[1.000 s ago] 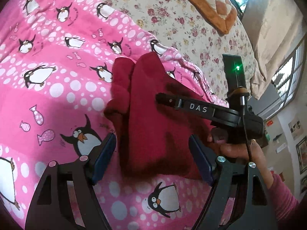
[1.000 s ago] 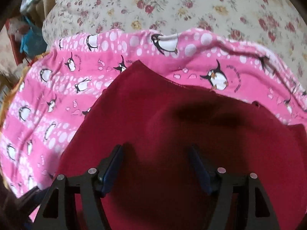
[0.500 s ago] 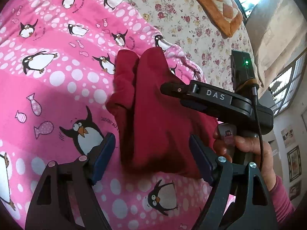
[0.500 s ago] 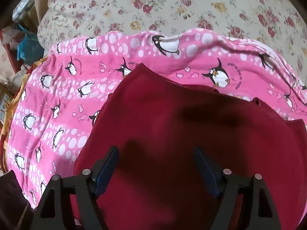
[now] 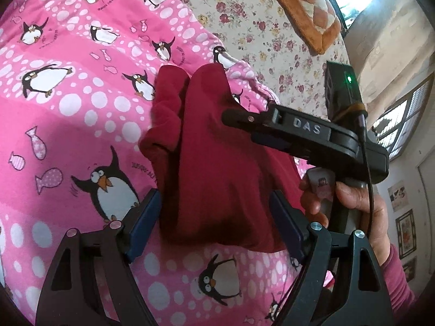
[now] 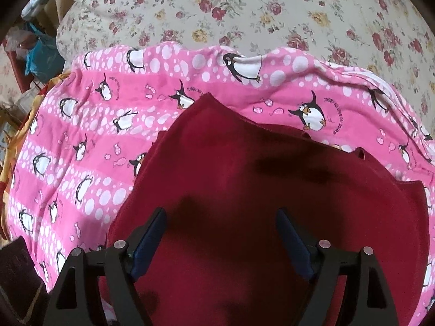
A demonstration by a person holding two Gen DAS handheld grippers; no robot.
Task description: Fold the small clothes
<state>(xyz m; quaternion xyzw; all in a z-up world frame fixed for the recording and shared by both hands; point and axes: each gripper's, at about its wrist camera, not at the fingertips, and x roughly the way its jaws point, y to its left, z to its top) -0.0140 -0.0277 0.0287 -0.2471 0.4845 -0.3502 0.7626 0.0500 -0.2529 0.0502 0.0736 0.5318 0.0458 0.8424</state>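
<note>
A dark red garment (image 5: 217, 168) lies folded on a pink penguin-print blanket (image 5: 68, 114), with a bunched part along its left side. My left gripper (image 5: 214, 225) hovers at the garment's near edge, its blue pads (image 5: 144, 225) wide apart and off the cloth. My right gripper (image 5: 236, 116), a black tool held by a hand (image 5: 353, 198), reaches over the garment from the right. In the right wrist view the red garment (image 6: 258, 190) fills the lower middle. The right gripper (image 6: 221, 241) is above it, jaws opening, with only flat cloth below.
The blanket (image 6: 95, 141) lies on a floral bed sheet (image 6: 244, 8). An orange checked cushion (image 5: 307, 8) rests at the far side. A window (image 5: 402, 125) and wall pictures are to the right. Teal clutter (image 6: 40, 57) sits beyond the bed's left edge.
The right gripper's jaws have spread wider and it has drawn back a little, showing more blanket. The left wrist view has tilted slightly. The garment has stayed put.
</note>
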